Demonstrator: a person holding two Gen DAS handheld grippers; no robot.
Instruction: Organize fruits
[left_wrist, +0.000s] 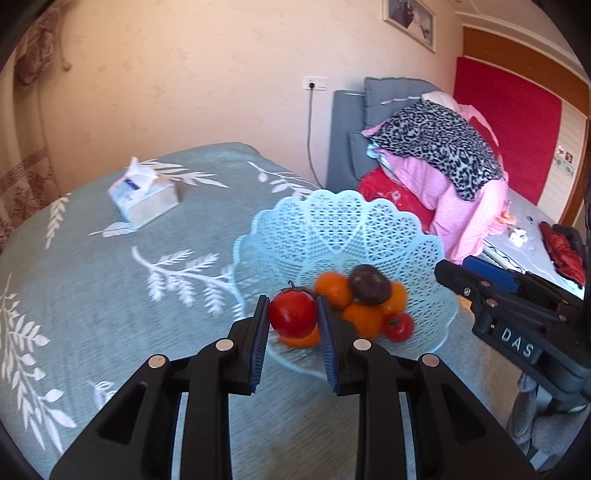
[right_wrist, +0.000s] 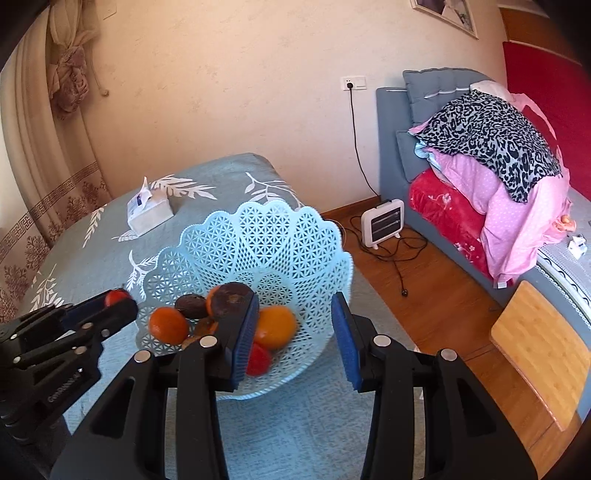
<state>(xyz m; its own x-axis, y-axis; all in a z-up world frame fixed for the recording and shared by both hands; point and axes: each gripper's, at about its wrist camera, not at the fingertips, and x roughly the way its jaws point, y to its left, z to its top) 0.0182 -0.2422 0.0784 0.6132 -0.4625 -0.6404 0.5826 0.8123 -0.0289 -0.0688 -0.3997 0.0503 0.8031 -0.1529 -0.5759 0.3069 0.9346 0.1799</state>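
Fruit mostly sits in the basket (left_wrist: 325, 229): oranges (left_wrist: 334, 288), a dark brown fruit (left_wrist: 369, 286) on top of them, a small tomato (left_wrist: 398, 326) at the near rim. Left gripper (left_wrist: 291, 314) has a red tomato (left_wrist: 293, 313) clamped between its blue pads (left_wrist: 261, 343), pads narrowed to the fruit's width, touching it on both sides. It's held at the basket's near-left rim, above another orange; can't tell if it touches that one.

Right gripper (right_wrist: 293, 332) is spread wide with nothing between the pads (right_wrist: 345, 343). It hovers over the basket's (right_wrist: 258, 236) near side, orange (right_wrist: 275, 326) and a red fruit (right_wrist: 258, 360) just ahead of its left finger. Two dark fruits (right_wrist: 231, 301) and another orange (right_wrist: 168, 326) lie further left of it.

From the right wrist view, the left gripper (right_wrist: 118, 306) comes in from the left, red tomato (right_wrist: 116, 295) barely visible at its tip. Tissue box (left_wrist: 144, 195) lies well beyond and left of both grippers on the tablecloth (left_wrist: 92, 295).
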